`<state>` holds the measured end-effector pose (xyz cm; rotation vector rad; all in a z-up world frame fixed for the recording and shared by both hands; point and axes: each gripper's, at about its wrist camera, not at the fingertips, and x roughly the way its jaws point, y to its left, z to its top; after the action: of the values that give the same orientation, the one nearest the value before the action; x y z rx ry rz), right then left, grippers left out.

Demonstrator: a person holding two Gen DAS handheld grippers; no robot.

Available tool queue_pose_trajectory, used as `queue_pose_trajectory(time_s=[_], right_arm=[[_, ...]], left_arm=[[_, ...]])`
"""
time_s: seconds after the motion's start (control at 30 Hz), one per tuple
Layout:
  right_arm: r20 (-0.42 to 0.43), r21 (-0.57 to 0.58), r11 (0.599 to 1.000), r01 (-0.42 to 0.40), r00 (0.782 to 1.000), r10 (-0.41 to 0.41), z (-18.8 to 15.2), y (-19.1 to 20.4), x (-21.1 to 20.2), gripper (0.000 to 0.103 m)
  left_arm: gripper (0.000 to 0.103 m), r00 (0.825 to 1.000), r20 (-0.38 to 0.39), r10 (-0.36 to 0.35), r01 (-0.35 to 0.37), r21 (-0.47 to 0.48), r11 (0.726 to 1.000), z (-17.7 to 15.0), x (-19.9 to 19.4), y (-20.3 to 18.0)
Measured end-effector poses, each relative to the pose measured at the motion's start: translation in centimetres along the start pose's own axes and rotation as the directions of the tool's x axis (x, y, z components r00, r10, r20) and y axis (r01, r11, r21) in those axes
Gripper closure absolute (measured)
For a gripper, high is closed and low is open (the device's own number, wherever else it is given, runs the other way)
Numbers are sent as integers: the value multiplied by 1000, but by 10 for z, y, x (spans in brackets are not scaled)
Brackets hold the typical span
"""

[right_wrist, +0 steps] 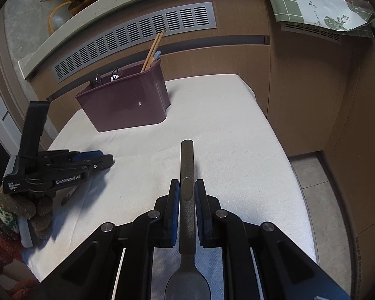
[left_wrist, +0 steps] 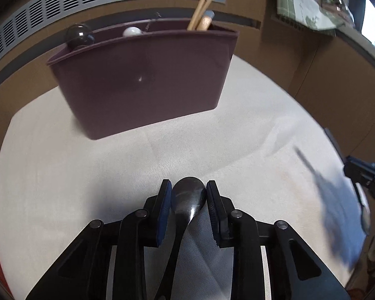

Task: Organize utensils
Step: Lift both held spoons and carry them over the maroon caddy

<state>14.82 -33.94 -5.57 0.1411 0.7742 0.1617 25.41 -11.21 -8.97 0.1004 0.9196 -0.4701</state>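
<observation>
Left wrist view: the left hand-held gripper (left_wrist: 188, 192) has its two black fingers with blue pads on either side of the bowl of a dark metal spoon (left_wrist: 187, 200), whose handle runs back beneath the camera. The pads sit right at the bowl's edges, grasping it. Ahead, well apart, stands a maroon rectangular plastic utensil caddy (left_wrist: 147, 80) on a desk covered with white cloth (left_wrist: 62, 165). Two wooden chopsticks (left_wrist: 202, 10) lean out of its right compartment; a dark round spoon bowl (left_wrist: 80, 36) and a white rounded piece (left_wrist: 132, 32) show at the left and middle.

Right wrist view: the right hand-held gripper (right_wrist: 187, 190) is clenched on the flat handle of a grey metal spoon (right_wrist: 187, 175); the handle points forward toward the caddy (right_wrist: 127, 107) and the bowl lies back under the camera. This view alone shows the left tool from the side (right_wrist: 57, 170), held in a knitted-gloved hand (right_wrist: 10, 210) at the desk's left edge, and the desk's right edge dropping to a tiled floor (right_wrist: 310, 172). Only the left view shows the right tool as a blur at the far right (left_wrist: 365, 175).

Bare cloth (right_wrist: 212, 115) lies open between both tools and the caddy. A brown panelled wall with a grey vent grille (right_wrist: 137, 40) rises just behind the caddy.
</observation>
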Motion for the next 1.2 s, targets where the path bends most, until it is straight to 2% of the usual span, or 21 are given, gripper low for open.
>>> queue_pose_trajectory(time_s=[0.1,0.23,0.33,0.43,0.77,1.1,1.2], right_arm=[[-8,19,1000,-22,1000,22,1,-3,0,91],[-16,46,997,-61,998,61,4,-2,-1,91],[-6,60,992,-106,994,107,10,2,-4,91],[3,42,992,-122,993,122,16,13,-4,91],[19,-29,994,-102,995,103,23,35,2,91],[-83,-68,996,-52,996,46,7,28,32,91],[-79,-56,997,-52,996,47,7,24,33,91]], left_arm=[[74,997,61,-41,46,-78,996,-7,-23,5],[74,982,169,-81,108,-156,982,-13,-69,12],[74,968,241,-67,112,-180,977,-22,-102,16],[74,960,277,-27,84,-197,977,-23,-117,13],[74,959,284,26,42,-232,972,-26,-127,28],[74,958,287,14,61,-251,966,-29,-129,29],[74,955,298,6,76,-262,962,-29,-133,33]])
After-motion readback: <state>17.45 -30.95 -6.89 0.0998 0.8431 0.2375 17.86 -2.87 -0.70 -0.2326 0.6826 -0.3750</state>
